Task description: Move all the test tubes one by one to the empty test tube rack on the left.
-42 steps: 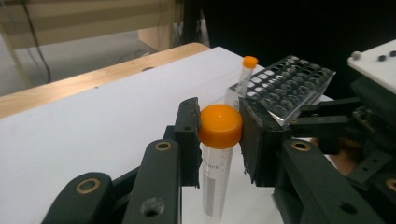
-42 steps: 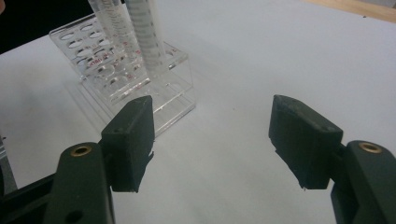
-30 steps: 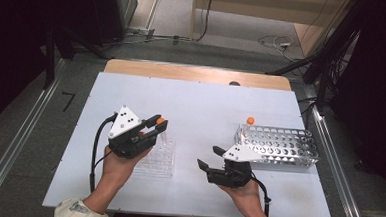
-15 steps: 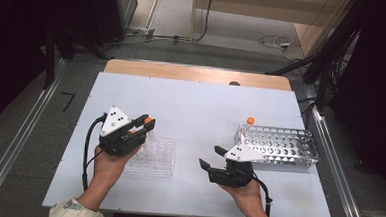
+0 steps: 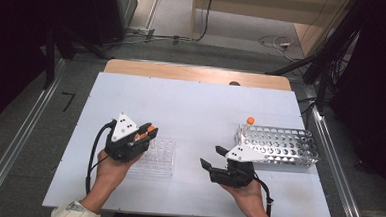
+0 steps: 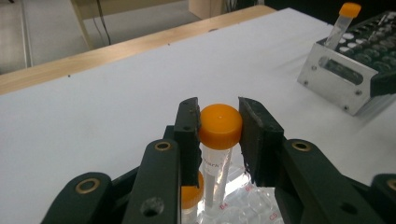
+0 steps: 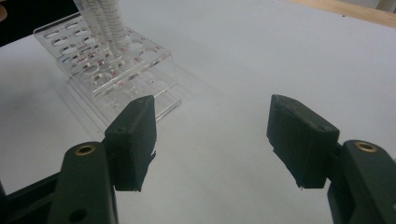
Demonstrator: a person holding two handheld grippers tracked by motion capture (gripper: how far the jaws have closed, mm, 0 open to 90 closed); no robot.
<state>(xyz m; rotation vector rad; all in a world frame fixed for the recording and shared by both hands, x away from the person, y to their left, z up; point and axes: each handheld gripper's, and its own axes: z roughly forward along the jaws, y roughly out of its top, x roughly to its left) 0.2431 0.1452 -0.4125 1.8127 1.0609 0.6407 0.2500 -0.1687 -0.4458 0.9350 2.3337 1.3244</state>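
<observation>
My left gripper (image 5: 147, 132) is shut on an orange-capped clear tube (image 6: 219, 126), held upright, its pads (image 6: 189, 135) pressing just under the cap. The tube's lower end reaches down to the clear plastic rack (image 5: 159, 158) below it. A second orange-capped tube (image 6: 191, 196) stands in that rack beside the left jaw. My right gripper (image 5: 212, 157) rests low over the table right of the clear rack, open, with nothing between its jaws (image 7: 215, 135). The right gripper view has the clear rack (image 7: 119, 70) and two tube bodies (image 7: 105, 18) ahead at the upper left.
A metal tube rack (image 5: 279, 145) stands at the right of the white table (image 5: 196, 103), with one orange-capped tube (image 5: 250, 121) leaning in its far left corner. A wooden strip (image 5: 198, 73) runs along the table's far edge.
My left gripper has shifted left and sunk with the tube toward the clear rack. The right gripper has stayed where it was.
</observation>
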